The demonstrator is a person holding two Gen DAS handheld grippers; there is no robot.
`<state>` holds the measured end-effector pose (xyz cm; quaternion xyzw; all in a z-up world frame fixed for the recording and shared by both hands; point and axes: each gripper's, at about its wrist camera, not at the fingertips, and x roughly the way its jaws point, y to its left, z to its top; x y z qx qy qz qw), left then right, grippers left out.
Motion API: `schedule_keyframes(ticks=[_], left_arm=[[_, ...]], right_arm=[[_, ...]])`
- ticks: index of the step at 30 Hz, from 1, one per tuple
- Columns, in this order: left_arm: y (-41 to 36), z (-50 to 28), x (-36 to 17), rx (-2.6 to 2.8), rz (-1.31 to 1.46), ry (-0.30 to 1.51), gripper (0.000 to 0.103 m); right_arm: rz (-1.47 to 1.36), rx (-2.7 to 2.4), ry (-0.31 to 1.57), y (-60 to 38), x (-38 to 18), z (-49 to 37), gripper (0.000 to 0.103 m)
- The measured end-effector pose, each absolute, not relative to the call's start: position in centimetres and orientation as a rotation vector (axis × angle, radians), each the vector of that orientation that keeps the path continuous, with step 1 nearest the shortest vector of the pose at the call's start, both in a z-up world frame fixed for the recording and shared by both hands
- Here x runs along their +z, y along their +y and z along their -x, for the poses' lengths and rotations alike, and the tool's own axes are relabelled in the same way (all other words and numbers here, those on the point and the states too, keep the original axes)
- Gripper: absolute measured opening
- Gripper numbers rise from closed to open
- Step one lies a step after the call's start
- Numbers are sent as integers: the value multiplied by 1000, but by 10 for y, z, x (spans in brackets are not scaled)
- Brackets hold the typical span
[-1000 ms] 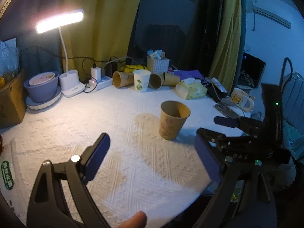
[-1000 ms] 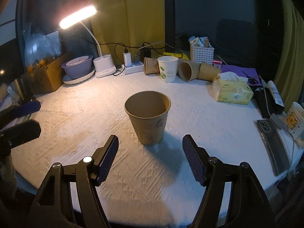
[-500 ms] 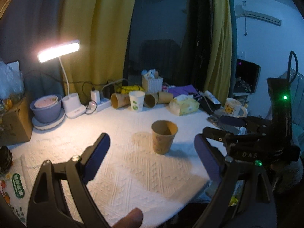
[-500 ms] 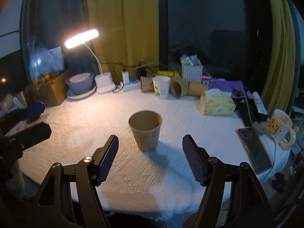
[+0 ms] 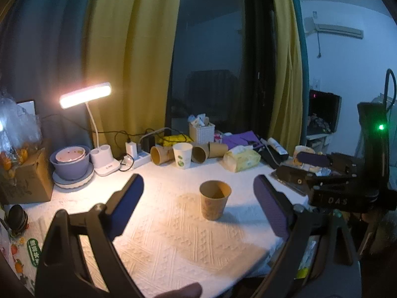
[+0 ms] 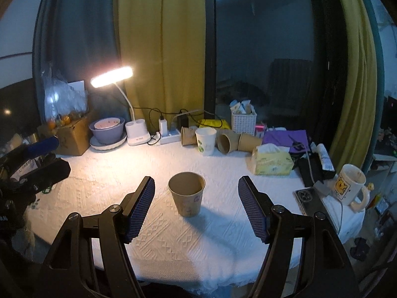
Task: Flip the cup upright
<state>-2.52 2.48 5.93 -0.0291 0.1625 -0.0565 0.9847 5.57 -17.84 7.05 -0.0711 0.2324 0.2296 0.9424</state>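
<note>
left gripper (image 5: 198, 201): spread wide, nothing between its blue pads, hangs over the near table edge; also seen at the left border of the right wrist view (image 6: 37, 159)
right gripper (image 6: 196, 203): spread wide, nothing held, fingers either side of the cup but well short of it; body shows at the right in the left wrist view (image 5: 330, 173)
tablecloth (image 6: 223, 243): white, embossed pattern, covers the table
cup (image 6: 186, 193): brown paper, upright, mouth up, alone mid-table, touching neither gripper; same cup in the left view (image 5: 215, 203)
phone (image 6: 309, 200): flat near the right table edge
mug (image 6: 351, 186): white, cartoon print, right edge
tissue pack (image 6: 271, 160): yellow, right of centre, behind the cup
white cup (image 6: 206, 141): upright at the back
3 brown cups: lying on their sides, 1 left of the white cup (image 6: 188, 136), 2 right of it (image 6: 227, 143)
basket (image 6: 243, 121): white, packets inside, far back
lamp (image 6: 111, 77): lit, white base beside a power strip (image 6: 170, 137)
bowl (image 6: 107, 129): purple, on a plate, back left
cardboard box (image 6: 72, 136): far left
</note>
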Motion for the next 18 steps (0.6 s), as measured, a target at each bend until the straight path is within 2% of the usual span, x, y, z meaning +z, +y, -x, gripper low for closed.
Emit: schedule_keyframes(ticks=[18], left_arm=[[34,20,53,-54,94,346,91]], right_arm=[[148,473,497,-177,62,-61,73]])
